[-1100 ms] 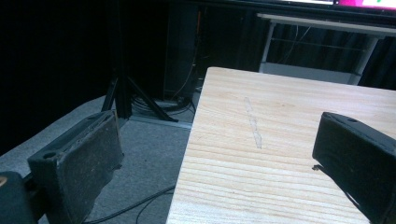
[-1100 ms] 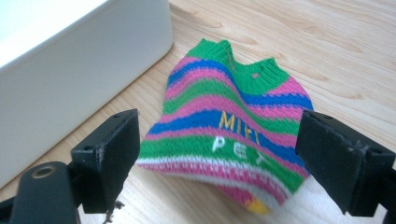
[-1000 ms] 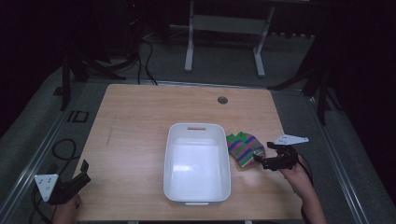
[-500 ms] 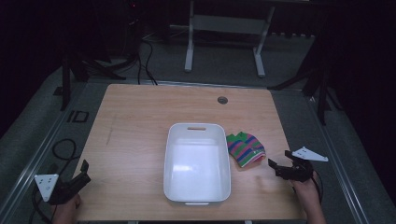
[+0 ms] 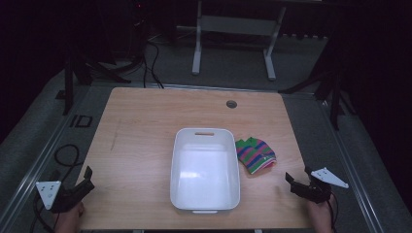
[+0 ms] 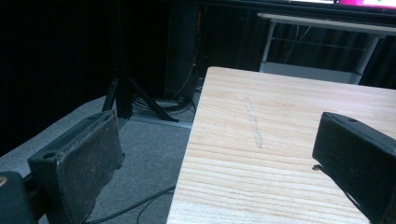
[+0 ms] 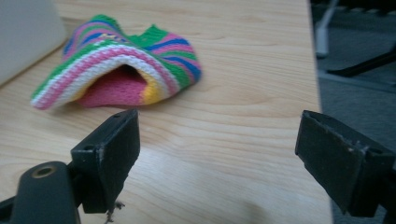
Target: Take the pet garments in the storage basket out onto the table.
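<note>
While the striped knitted cloth [image 5: 256,155] lies crumpled on the worktop [image 5: 141,141], just to the right of the white tub [image 5: 205,167], the right gripper [image 5: 297,181] is held near the cloth's lower right, clear of it; its fingers [image 7: 109,149] are spread wide with nothing gripped; the left gripper [image 5: 83,183] is seen at the worktop's near left corner, well apart from the tub; its fingers [image 6: 84,161] are likewise parted wide, nothing held.

A white tub [image 5: 205,204] sits mid-frame on the desk [image 5: 141,126]; a metal stand [image 5: 233,24] rises at the top centre.
</note>
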The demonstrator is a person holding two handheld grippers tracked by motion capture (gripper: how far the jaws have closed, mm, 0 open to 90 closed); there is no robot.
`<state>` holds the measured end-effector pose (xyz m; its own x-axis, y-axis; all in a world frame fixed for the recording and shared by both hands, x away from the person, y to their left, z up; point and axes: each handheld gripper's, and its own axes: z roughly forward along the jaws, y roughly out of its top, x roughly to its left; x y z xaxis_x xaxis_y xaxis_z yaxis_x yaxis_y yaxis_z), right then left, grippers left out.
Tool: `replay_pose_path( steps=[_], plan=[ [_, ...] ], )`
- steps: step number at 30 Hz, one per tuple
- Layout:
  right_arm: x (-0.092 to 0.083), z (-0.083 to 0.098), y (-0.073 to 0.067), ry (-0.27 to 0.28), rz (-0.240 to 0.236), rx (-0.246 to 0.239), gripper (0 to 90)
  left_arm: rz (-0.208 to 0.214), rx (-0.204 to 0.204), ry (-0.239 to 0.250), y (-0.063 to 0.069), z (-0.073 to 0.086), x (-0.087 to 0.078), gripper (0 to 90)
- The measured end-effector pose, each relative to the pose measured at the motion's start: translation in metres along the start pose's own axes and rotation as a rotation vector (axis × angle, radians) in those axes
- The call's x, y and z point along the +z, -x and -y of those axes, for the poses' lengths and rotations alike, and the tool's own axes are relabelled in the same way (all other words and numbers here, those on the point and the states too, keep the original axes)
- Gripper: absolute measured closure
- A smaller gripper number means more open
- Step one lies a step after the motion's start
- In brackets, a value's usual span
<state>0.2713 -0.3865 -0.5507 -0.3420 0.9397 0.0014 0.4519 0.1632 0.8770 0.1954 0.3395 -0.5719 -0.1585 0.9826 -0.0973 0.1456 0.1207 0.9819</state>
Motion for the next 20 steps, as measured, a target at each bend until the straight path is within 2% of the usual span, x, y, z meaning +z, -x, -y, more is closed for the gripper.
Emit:
replay_pose_path(
  steps=[6, 10, 16, 20],
  plan=[
    [-0.0064, 0.007, 0.0035, 0.092, 0.082, 0.036, 13.9, 0.001, -0.002, -0.001, -0.0001, 0.0, 0.0002, 1.8],
    [-0.0073, 0.0105, 0.0058, 0.114, 0.111, 0.052, 14.0, 0.003, 0.003, -0.005, -0.0002, -0.0001, 0.0002, 1.8],
    [-0.008, 0.0111, 0.0063, 0.125, 0.11, 0.055, 14.2, 0.002, -0.004, -0.001, -0.0002, -0.0001, 0.0003, 1.8],
    [-0.0067, 0.0103, 0.0051, 0.108, 0.107, 0.041, 14.3, 0.002, -0.005, -0.001, -0.0003, 0.0, 0.0002, 1.8]
  ],
)
